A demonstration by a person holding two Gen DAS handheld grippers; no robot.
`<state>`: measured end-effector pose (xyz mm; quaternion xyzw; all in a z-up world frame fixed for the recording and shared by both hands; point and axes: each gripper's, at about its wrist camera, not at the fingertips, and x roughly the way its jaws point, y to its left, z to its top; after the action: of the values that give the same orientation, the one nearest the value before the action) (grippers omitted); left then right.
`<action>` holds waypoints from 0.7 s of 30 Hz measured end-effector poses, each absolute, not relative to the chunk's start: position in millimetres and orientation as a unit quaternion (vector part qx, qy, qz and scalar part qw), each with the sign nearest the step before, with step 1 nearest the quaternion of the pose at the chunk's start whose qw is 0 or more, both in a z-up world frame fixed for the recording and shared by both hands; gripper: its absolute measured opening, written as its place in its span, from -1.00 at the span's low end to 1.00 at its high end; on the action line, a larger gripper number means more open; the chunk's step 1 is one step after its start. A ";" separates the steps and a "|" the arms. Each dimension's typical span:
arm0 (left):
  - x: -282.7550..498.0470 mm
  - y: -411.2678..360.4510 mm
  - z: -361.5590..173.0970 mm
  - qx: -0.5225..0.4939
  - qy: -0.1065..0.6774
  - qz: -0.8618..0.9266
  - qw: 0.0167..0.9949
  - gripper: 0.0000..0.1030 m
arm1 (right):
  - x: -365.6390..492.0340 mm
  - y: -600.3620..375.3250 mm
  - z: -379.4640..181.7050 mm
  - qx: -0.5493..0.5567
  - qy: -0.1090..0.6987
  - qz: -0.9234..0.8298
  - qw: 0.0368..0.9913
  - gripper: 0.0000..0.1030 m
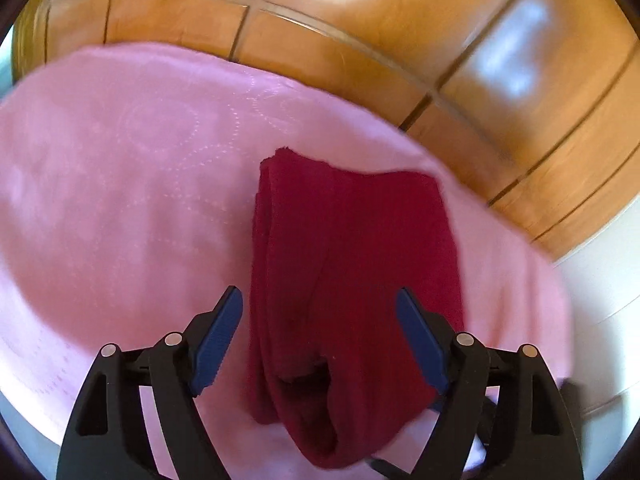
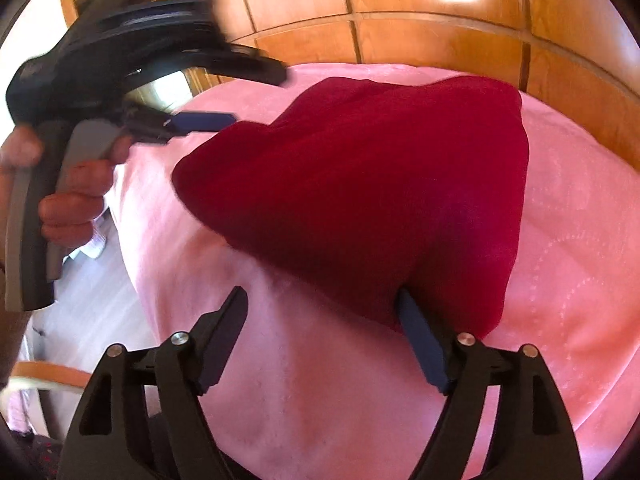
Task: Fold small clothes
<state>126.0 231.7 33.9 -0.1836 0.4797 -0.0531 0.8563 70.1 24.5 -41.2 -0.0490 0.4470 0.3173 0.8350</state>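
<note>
A dark red knit garment (image 1: 352, 280) lies folded lengthwise on a pink blanket (image 1: 120, 184). My left gripper (image 1: 320, 300) is open, its blue-padded fingers apart on either side of the garment's near end, just above it. In the right wrist view the same garment (image 2: 380, 200) is a bunched heap on the blanket (image 2: 320, 380). My right gripper (image 2: 322, 304) is open; its right finger (image 2: 420, 344) is at the garment's near edge, the left finger over bare blanket. The left gripper (image 2: 212, 120) shows there too, blurred, hand-held at the garment's far left.
Wooden panelling (image 1: 360, 40) stands behind the bed, also in the right wrist view (image 2: 440, 20). The blanket's edge drops off at the right in the left wrist view, with a white surface (image 1: 600, 280) beyond. Pale floor (image 2: 88, 300) lies left of the bed.
</note>
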 end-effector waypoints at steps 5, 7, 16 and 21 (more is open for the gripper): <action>131.0 231.9 4.4 -0.134 0.504 -0.036 0.852 0.51 | 73.7 -10.1 -24.7 -0.004 0.458 0.342 0.821 0.48; 126.9 239.3 -3.7 -0.154 0.502 -0.046 0.850 0.51 | 82.5 -26.8 -16.9 0.026 0.455 0.334 0.825 0.48; 116.2 246.9 -14.5 -0.177 0.461 -0.108 0.863 0.51 | 168.5 -58.3 4.4 0.099 0.438 0.229 0.864 0.49; 122.7 247.4 -24.8 -0.184 0.460 -0.131 0.859 0.50 | 218.6 -47.2 -23.9 0.139 0.480 0.189 0.845 0.58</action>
<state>122.7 247.4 -24.8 -0.1836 0.4597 -0.1313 0.8589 218.6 -47.2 -23.9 0.1387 0.4801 0.1893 0.8453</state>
